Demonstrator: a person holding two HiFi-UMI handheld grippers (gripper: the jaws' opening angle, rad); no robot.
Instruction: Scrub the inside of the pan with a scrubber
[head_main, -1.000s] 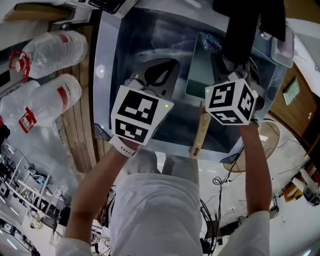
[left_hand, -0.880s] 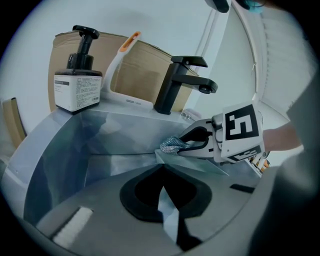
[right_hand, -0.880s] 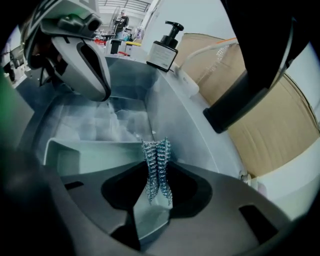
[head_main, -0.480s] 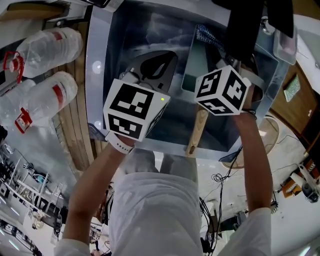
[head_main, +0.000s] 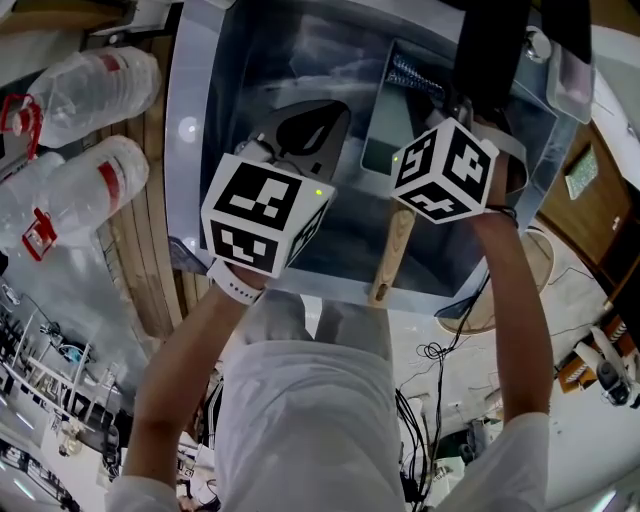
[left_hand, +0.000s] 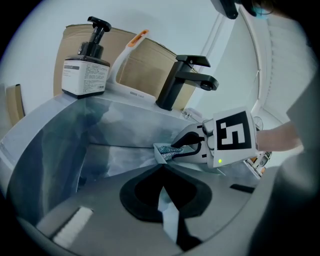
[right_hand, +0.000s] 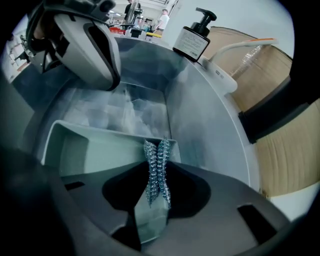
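A pale green rectangular pan (head_main: 382, 135) with a wooden handle (head_main: 392, 262) lies in the steel sink (head_main: 205, 130); its handle sticks out over the near rim. My right gripper (right_hand: 156, 200) is shut on a silvery wire scrubber (right_hand: 157, 167), held over the pan's far end (right_hand: 95, 150). From the left gripper view the scrubber (left_hand: 169, 152) sits at the pan's corner, pinched by the right gripper (left_hand: 186, 148). My left gripper (left_hand: 162, 172) hovers over the sink basin left of the pan, its jaws together with nothing between them.
A black faucet (left_hand: 182, 82) and a soap pump bottle (left_hand: 85, 70) stand at the sink's back rim. Large plastic bottles (head_main: 95, 85) lie on the wooden counter to the left. A clear container (head_main: 568, 78) sits at the sink's right edge.
The right gripper with the scrubber has shifted slightly left and toward the pan's far end. The left gripper has stayed nearly still over the basin.
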